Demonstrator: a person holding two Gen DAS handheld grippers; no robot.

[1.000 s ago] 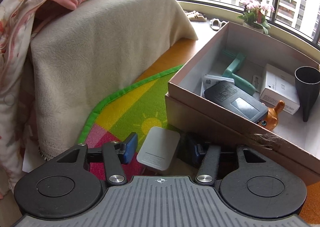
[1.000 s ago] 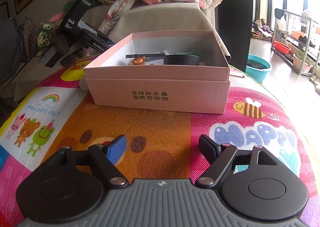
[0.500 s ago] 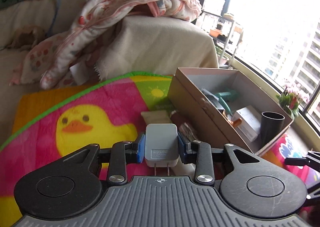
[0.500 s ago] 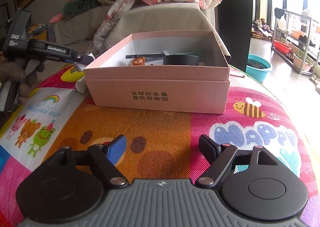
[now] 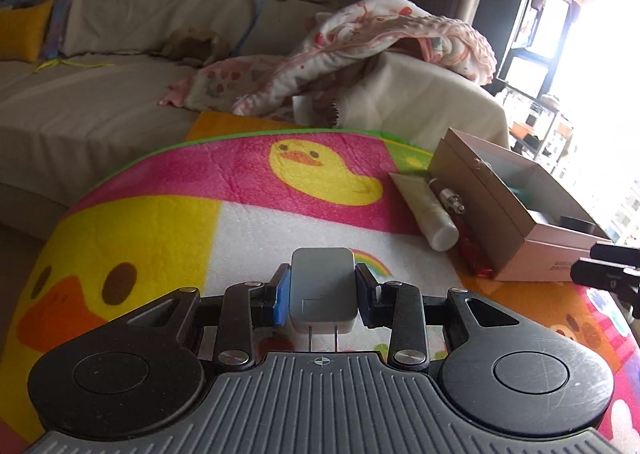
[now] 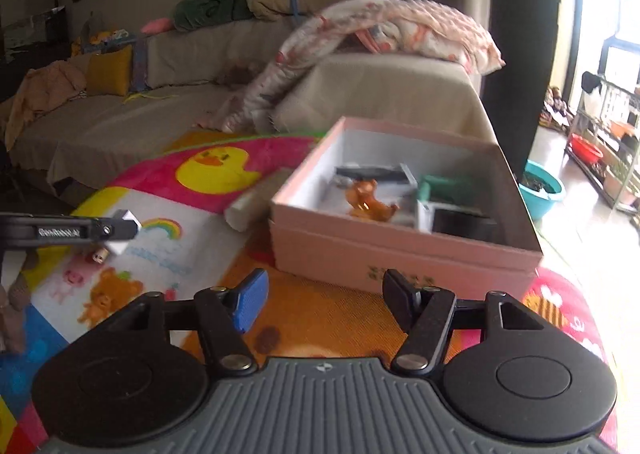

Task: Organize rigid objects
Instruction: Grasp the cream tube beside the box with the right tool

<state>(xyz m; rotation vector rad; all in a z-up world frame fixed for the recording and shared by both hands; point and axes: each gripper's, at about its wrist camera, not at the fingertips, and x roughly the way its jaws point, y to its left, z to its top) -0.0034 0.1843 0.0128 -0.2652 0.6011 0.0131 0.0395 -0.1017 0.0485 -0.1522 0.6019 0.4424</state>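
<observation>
My left gripper (image 5: 322,294) is shut on a grey plug adapter (image 5: 322,288), prongs toward the camera, held above the play mat. It also shows at the left of the right wrist view (image 6: 124,230). The pink box (image 6: 404,250) holds an orange toy figure (image 6: 370,204), a green item (image 6: 440,184) and a black funnel (image 6: 464,224). In the left wrist view the box (image 5: 520,222) sits at the right. A white tube (image 5: 426,206) and a small bottle (image 5: 450,196) lie against its side. My right gripper (image 6: 324,302) is open and empty in front of the box.
The colourful play mat (image 5: 240,222) covers the surface. A sofa (image 5: 100,94) with a floral blanket (image 5: 380,42) stands behind. A teal basin (image 6: 542,190) and a shelf rack (image 6: 608,158) stand at the right. A small toy piece (image 6: 100,254) lies on the mat.
My left gripper closed on the adapter, lifted it and swung left, away from the box. My right gripper rose and turned left, still open.
</observation>
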